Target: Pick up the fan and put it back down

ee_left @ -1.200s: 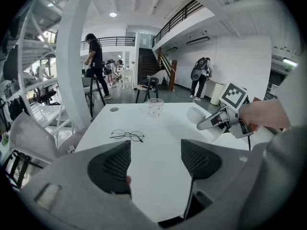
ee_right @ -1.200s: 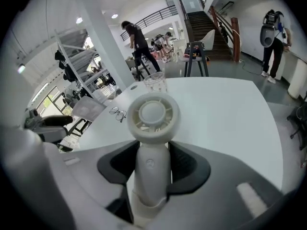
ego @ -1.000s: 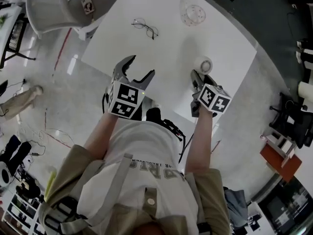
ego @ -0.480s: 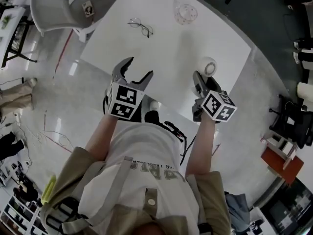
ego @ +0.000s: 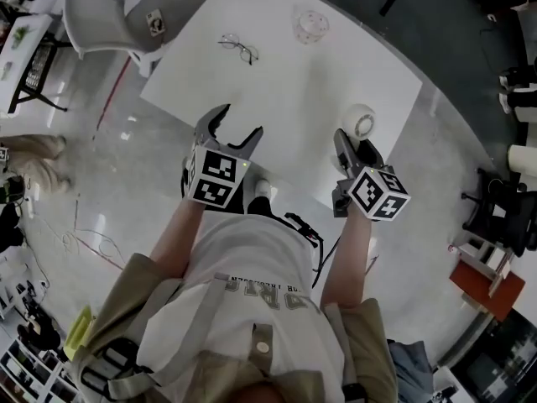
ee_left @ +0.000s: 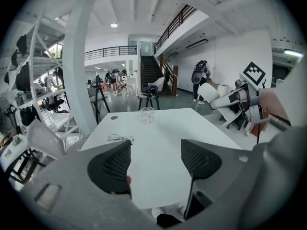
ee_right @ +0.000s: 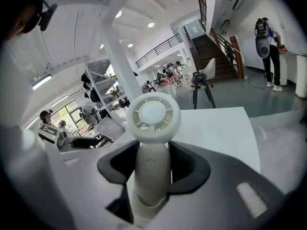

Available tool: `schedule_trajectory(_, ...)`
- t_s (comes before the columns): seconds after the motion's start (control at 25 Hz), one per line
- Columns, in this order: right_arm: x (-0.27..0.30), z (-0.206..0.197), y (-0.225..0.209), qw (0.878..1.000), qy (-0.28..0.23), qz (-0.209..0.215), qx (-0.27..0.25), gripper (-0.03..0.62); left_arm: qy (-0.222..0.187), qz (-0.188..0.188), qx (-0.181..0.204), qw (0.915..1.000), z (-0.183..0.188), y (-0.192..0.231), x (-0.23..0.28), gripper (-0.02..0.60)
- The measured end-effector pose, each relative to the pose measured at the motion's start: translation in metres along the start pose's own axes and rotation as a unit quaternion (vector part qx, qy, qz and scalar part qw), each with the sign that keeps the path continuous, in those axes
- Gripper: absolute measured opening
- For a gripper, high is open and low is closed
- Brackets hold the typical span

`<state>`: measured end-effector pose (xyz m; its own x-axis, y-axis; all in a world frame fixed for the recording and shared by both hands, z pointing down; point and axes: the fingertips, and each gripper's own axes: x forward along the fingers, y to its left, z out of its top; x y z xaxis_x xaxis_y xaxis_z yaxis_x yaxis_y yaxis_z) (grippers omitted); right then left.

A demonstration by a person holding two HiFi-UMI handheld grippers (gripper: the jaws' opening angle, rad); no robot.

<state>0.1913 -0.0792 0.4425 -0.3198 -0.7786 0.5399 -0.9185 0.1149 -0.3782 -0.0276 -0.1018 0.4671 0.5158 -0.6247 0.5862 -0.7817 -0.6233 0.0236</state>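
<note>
Lifted off the counter [ego: 285, 82], above its near right corner: small white fan [ee_right: 152, 128], handle clamped in right gripper [ee_right: 153, 164] jaws, higher than a second ago. Seemingly picked up; setting down still ahead. Left gripper [ee_left: 153, 159] over the counter's near edge, jaws apart, empty.

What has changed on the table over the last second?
The right gripper, shut on the fan, has raised it toward the head camera. Nothing was newly taken or released. The left gripper stays open and empty. The glasses and the tumbler have not moved on the table.
</note>
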Motion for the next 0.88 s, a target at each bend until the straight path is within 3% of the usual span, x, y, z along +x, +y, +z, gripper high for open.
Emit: schedule_trajectory(0.88, -0.115, 0.04, 0.036, 0.992, -0.094, 0.062, -0.058, 0.184, -0.027, 0.042, -0.007, 0.9987, -0.003, -0.047, -0.04, 0.339)
